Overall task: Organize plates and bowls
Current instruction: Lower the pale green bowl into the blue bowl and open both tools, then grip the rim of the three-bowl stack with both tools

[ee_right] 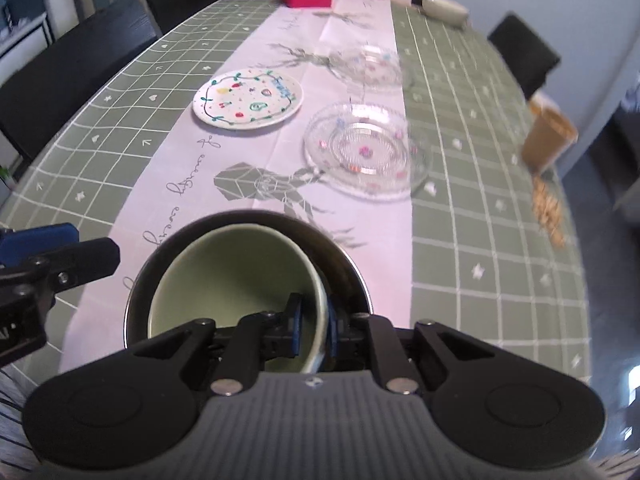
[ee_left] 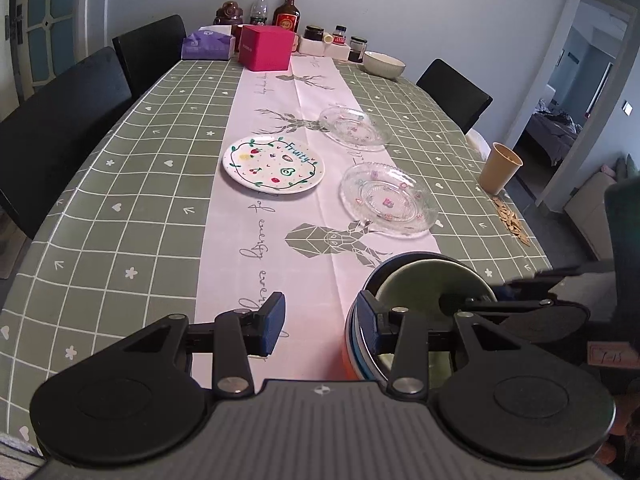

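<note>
My right gripper [ee_right: 312, 330] is shut on the rim of a pale green bowl [ee_right: 236, 276], which sits tilted inside a dark metal bowl [ee_right: 344, 264] at the table's near end. My left gripper [ee_left: 322, 320] is open, its right finger against the outside of that bowl stack [ee_left: 424, 284], nothing between its fingers. A white "Fruity" plate [ee_left: 274, 164] [ee_right: 248, 98] lies on the runner. Two clear glass plates lie to its right, a near one [ee_left: 388, 200] [ee_right: 366, 150] and a far one [ee_left: 354, 126] [ee_right: 370, 64]. A cream bowl [ee_left: 384, 65] stands at the far end.
A tan paper cup [ee_left: 500, 168] and scattered seeds [ee_left: 512, 218] are at the right table edge. A pink box [ee_left: 266, 48], tissue pack [ee_left: 208, 44], bottles and jars [ee_left: 286, 12] crowd the far end. Black chairs [ee_left: 60, 120] line the left and far right.
</note>
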